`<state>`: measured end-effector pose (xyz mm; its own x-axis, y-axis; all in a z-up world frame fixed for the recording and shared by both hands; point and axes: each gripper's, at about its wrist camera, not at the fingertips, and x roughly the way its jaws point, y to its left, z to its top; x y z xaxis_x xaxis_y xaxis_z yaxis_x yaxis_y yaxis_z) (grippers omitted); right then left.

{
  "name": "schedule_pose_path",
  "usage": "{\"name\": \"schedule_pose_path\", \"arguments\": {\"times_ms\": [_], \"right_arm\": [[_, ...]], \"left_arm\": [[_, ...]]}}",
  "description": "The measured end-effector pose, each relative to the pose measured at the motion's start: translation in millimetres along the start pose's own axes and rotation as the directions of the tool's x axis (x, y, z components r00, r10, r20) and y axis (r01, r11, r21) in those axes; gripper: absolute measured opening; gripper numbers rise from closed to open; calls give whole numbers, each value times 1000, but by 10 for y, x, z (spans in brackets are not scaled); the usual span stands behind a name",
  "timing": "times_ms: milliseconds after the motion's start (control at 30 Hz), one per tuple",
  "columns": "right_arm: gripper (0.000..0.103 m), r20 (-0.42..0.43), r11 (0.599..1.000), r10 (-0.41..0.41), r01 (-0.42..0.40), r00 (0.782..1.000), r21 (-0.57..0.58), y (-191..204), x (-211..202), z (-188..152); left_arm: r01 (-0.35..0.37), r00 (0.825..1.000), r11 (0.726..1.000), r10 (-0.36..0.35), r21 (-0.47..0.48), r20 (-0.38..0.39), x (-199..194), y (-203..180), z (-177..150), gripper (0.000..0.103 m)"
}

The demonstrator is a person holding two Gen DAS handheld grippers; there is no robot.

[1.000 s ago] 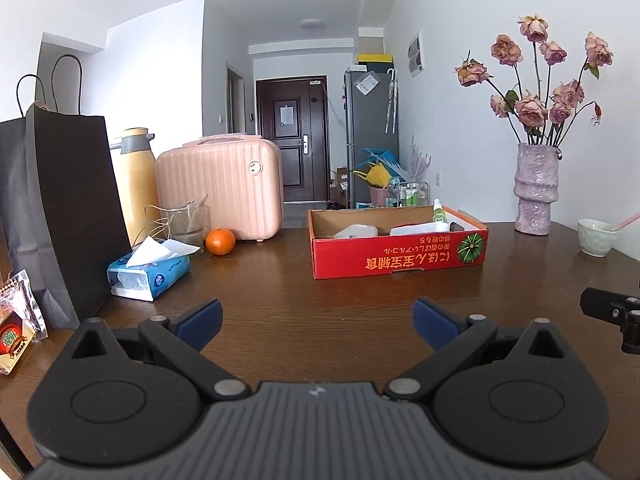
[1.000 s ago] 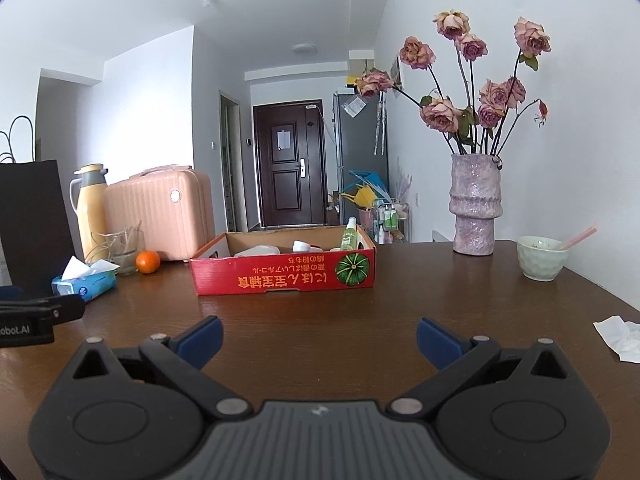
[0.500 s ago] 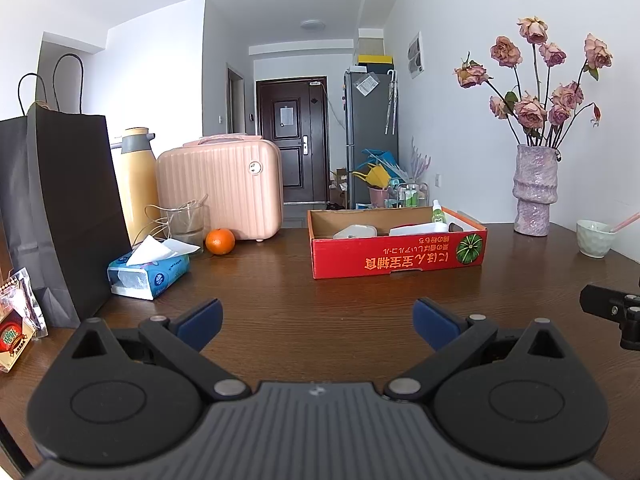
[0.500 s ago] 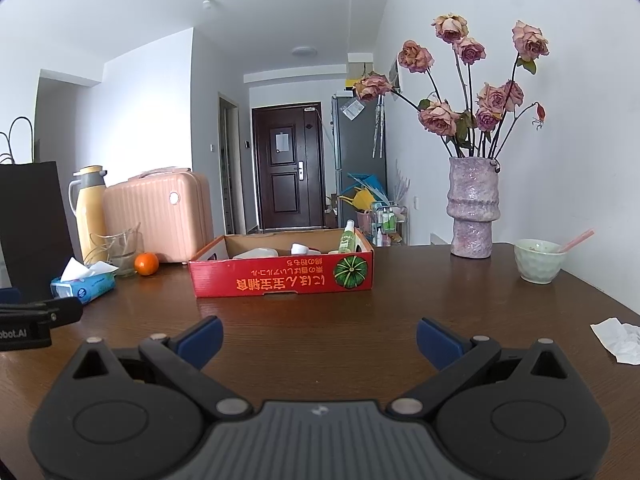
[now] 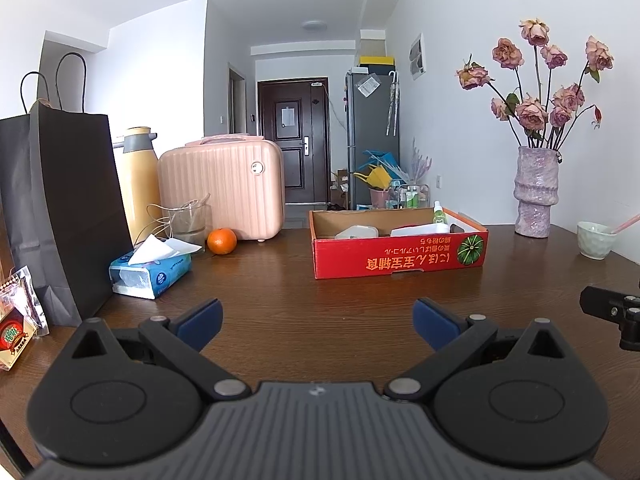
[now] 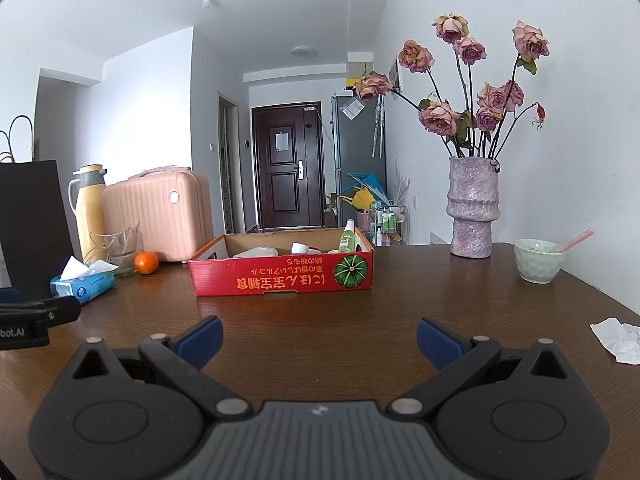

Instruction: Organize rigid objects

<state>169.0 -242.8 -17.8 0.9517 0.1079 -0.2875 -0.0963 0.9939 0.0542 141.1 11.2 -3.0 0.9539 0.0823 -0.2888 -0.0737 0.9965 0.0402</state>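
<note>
With my left gripper (image 5: pixel 316 322) and right gripper (image 6: pixel 319 340) both spread wide and empty, I eye the red box (image 6: pixel 282 276) mid-table, where the small green bottle (image 6: pixel 347 240), probably light, slick plastic, wants pinching around its body.

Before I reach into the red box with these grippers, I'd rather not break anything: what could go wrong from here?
The green bottle stands upright at the red box corner; a careless reach could topple it. The flower vase and the bowl with a straw sit to the right, within a wide swing. The right gripper and left gripper are open, side by side, and may collide.
</note>
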Motion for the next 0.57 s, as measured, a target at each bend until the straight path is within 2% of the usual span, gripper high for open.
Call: {"name": "schedule_pose_path", "arguments": {"times_ms": [567], "right_arm": [[103, -7, 1000, -1, 1, 1000, -8, 22, 8, -13]], "left_arm": [[-2, 1000, 1000, 2, -10, -5, 5, 15, -26, 103]]}}
